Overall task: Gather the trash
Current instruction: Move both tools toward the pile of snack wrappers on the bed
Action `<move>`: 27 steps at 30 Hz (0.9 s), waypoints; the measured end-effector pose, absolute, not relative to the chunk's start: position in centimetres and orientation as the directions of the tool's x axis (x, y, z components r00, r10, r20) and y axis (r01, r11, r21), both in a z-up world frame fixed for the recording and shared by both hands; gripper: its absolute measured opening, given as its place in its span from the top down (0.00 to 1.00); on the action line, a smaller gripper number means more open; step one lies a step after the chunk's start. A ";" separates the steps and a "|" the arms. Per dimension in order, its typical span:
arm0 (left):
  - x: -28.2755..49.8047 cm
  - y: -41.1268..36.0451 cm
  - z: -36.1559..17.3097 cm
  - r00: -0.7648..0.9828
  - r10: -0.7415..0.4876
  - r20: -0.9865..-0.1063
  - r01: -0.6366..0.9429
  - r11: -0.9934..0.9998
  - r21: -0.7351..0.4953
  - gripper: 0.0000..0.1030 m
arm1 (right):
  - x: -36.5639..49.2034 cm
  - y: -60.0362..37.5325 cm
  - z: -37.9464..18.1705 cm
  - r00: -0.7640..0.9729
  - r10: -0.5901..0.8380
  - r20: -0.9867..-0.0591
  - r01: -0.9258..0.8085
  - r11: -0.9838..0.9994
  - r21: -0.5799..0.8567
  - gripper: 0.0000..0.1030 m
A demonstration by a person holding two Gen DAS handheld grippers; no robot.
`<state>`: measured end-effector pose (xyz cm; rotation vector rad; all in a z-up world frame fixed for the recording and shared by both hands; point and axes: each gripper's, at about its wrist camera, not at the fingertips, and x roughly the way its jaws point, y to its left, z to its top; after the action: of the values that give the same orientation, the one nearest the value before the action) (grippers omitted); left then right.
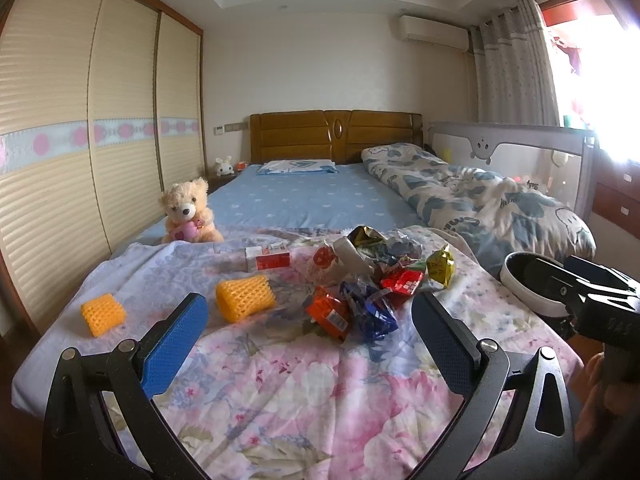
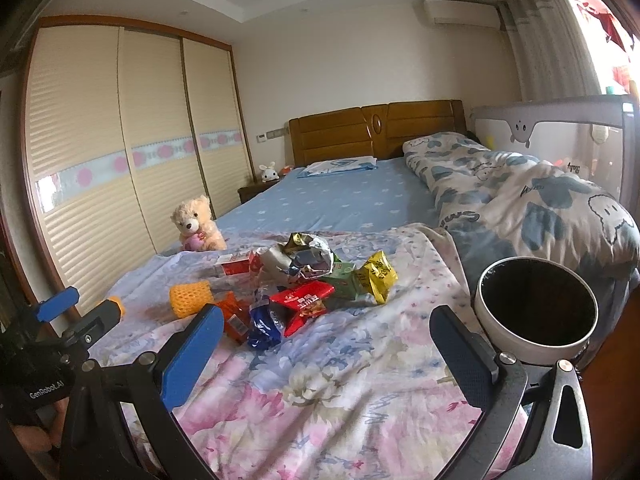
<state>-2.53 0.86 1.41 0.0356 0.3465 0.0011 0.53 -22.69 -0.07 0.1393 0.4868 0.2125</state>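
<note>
Both grippers, left (image 1: 310,334) and right (image 2: 326,350), hover wide apart and empty over the floral quilt (image 1: 320,400). Trash (image 2: 304,284) lies heaped mid-quilt: crumpled foil, red, blue, orange and yellow wrappers. 2 yellow foam nets (image 1: 245,298) sit left of it. 1 white bin (image 2: 536,304) stands at the right edge. 1 teddy (image 1: 190,212) sits beyond.
</note>
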 end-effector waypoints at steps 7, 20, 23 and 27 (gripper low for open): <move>-2.5 0.9 1.2 0.940 0.006 -0.342 0.005 0.999 0.033 0.00 | 0.5 -22.6 -0.2 0.860 0.243 -0.448 -0.173 0.966 0.192 0.00; -2.4 0.9 1.0 0.939 0.007 -0.343 0.004 1.000 0.031 0.00 | 0.6 -22.6 -0.2 0.856 0.250 -0.452 -0.177 0.964 0.198 0.00; -2.4 0.9 1.0 0.939 0.007 -0.343 0.004 0.999 0.032 0.00 | 0.6 -22.5 -0.2 0.855 0.252 -0.453 -0.178 0.964 0.200 0.00; -2.4 0.9 1.0 0.939 0.007 -0.344 0.004 0.999 0.031 0.00 | 0.7 -22.5 -0.4 0.852 0.254 -0.457 -0.179 0.963 0.202 0.00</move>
<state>-2.37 0.93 1.01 0.0319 0.3513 0.0016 0.71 -22.47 -0.37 0.1547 0.5015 0.2290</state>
